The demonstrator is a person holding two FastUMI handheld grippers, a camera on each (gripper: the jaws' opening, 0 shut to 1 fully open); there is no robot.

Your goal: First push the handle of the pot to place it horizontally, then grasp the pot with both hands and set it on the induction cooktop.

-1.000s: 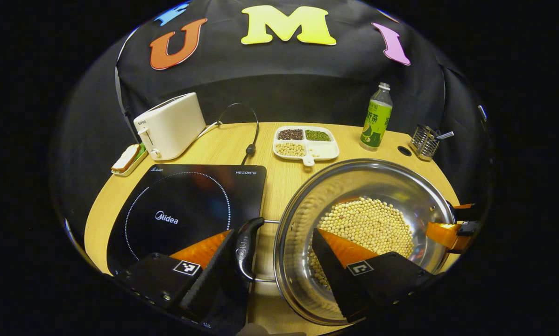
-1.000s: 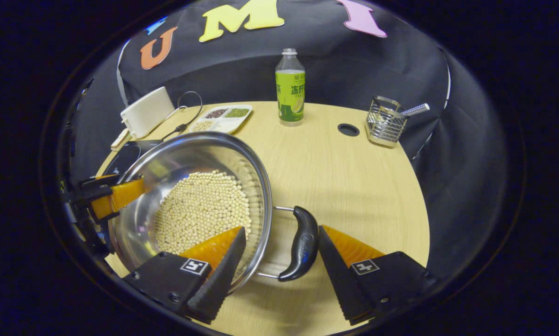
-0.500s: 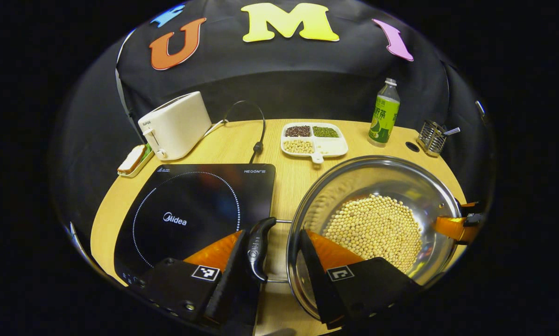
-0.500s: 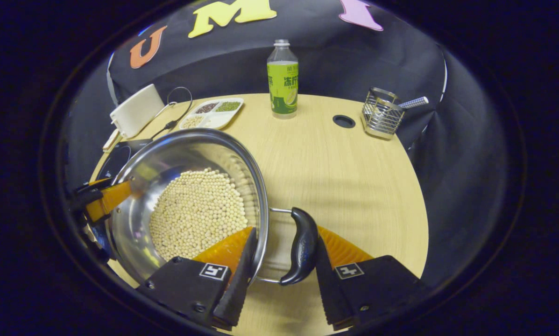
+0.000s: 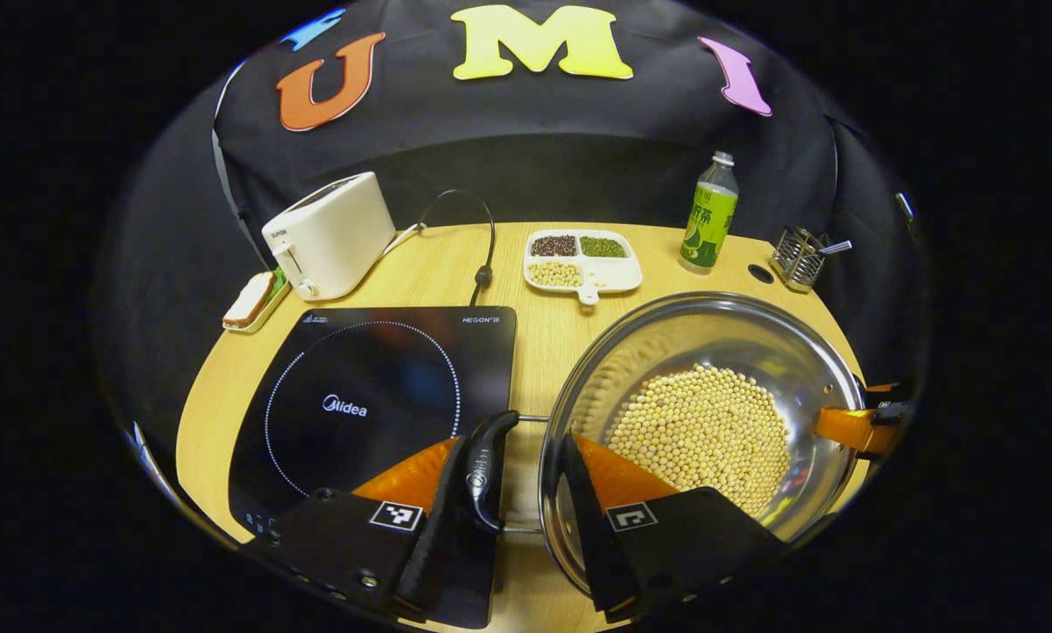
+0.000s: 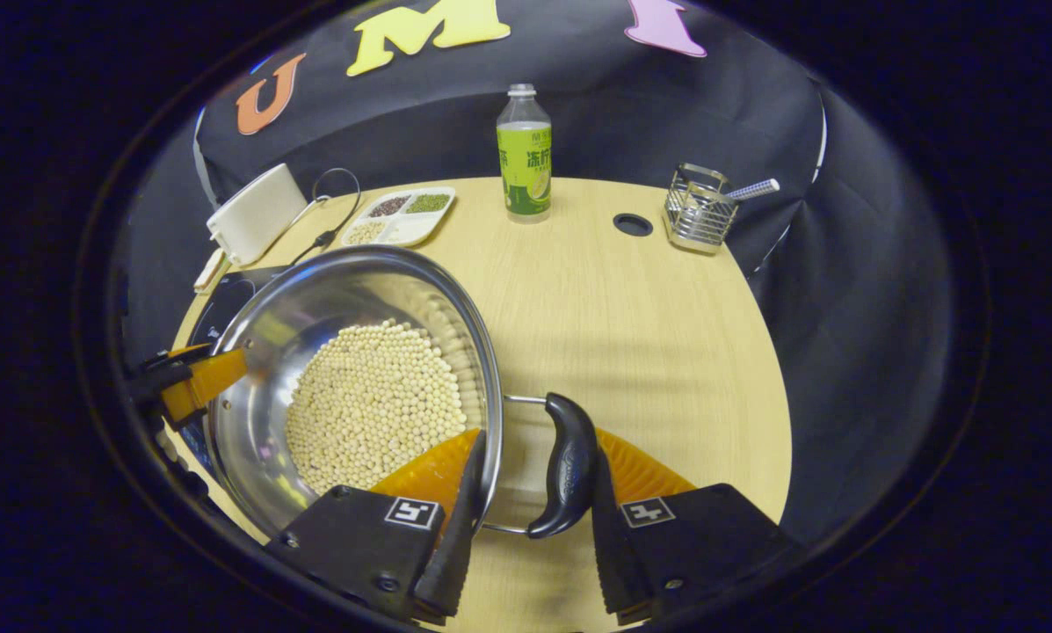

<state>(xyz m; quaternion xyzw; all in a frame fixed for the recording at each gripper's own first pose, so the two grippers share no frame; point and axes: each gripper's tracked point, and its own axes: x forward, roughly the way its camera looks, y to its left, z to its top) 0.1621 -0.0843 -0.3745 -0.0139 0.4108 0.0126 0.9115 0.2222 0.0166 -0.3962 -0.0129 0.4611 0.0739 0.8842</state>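
A light wooden table (image 5: pixel 534 343) with a rounded edge carried everything. On it lay a black induction cooktop (image 5: pixel 376 396) at the near left, with a steel pot (image 5: pixel 710 352) of pale beans just beside it to the right. Farther back stood a white toaster (image 5: pixel 328 236), a small dish of bread (image 5: pixel 249 301), a black cord (image 5: pixel 482 264), a divided tray of beans (image 5: pixel 583 264), a green-labelled bottle (image 5: pixel 708 215) and a wire utensil holder (image 5: pixel 794 259). A round cable hole (image 6: pixel 633 225) opened in the tabletop near the holder.
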